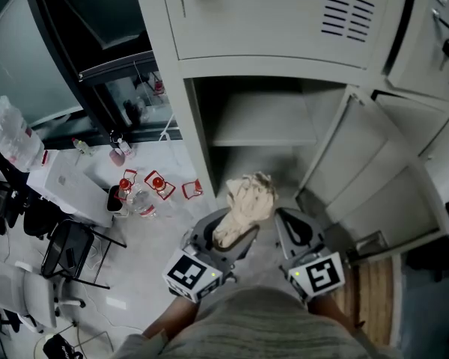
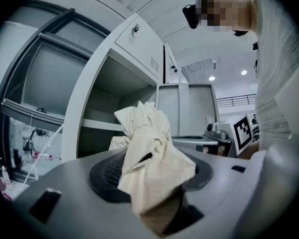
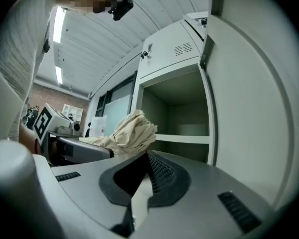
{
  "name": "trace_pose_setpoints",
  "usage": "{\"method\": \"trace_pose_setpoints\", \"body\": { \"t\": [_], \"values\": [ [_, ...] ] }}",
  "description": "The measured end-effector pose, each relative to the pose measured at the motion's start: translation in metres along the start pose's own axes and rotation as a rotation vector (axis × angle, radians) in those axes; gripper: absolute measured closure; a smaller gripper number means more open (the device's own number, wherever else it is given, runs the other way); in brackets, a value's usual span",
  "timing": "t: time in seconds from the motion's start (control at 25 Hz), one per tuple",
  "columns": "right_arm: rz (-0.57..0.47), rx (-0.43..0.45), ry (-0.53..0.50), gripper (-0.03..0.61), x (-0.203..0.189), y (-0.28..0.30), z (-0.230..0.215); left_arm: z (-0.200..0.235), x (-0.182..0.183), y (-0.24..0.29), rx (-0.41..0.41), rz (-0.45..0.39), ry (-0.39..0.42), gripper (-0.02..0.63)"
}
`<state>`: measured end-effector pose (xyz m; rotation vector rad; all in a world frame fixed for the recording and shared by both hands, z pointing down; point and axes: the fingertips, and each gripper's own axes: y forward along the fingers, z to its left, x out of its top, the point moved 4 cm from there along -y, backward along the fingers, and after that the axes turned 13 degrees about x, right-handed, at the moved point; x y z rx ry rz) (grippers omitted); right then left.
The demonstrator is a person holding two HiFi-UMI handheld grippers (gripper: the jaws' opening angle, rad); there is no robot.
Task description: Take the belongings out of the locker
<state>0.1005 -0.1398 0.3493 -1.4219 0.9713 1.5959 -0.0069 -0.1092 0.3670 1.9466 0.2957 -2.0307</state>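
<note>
A crumpled cream cloth [image 1: 245, 200], soft and bunched into loose folds with a knotted waist, is clamped in the left hand-held gripper [image 1: 230, 229]. Its two smooth grey plastic jaws, lined with dark ribbed pads, close on the lower part of the bundle, and the upper part billows out above them. The right hand-held gripper [image 1: 295, 224] sits just beside it, of the same moulded grey shell; its jaws stand a little apart with nothing between them.

Just ahead of both stands a pale grey sheet-metal locker [image 1: 198, 148], its compartment open. A flat shelf [image 1: 262, 122] crosses the inside, and nothing can be seen on it. The locker door [image 1: 382, 174] is swung wide to the right. The compartment above is shut and has louvred vent slits.

The floor [image 1: 153, 256] is pale and speckled. Off to the left a white table [image 1: 63, 189] carries clear bottles with red caps [image 1: 138, 193], and a black chair [image 1: 67, 253] stands near it.

The cloth is outside the locker, held in front of the opening, between the two hand-held grippers in the head view.
</note>
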Motion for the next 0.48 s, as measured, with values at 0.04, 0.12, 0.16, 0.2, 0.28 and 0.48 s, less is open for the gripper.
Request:
{"method": "trace_pose_setpoints", "body": {
  "t": [0.04,0.12,0.16,0.2,0.28,0.48],
  "values": [
    [-0.001,0.002,-0.003,0.577,0.000,0.000,0.001,0.000,0.000,-0.002,0.001,0.001,-0.004,0.373],
    [0.000,0.003,-0.009,0.577,0.000,0.000,0.003,0.000,0.000,-0.004,0.003,0.005,-0.012,0.373],
    [0.002,0.003,-0.009,0.577,0.000,0.000,0.004,0.001,0.000,-0.005,0.003,0.003,-0.013,0.373],
    [0.003,0.002,-0.009,0.577,0.000,-0.001,0.005,0.001,0.000,-0.006,0.003,0.002,-0.014,0.373],
    [0.005,0.001,-0.008,0.577,-0.001,-0.002,0.006,0.002,0.001,-0.008,0.005,0.004,-0.019,0.373],
    [0.009,0.005,-0.008,0.577,-0.001,-0.004,0.009,0.000,-0.001,-0.014,0.008,0.000,-0.018,0.373]
  ]
}}
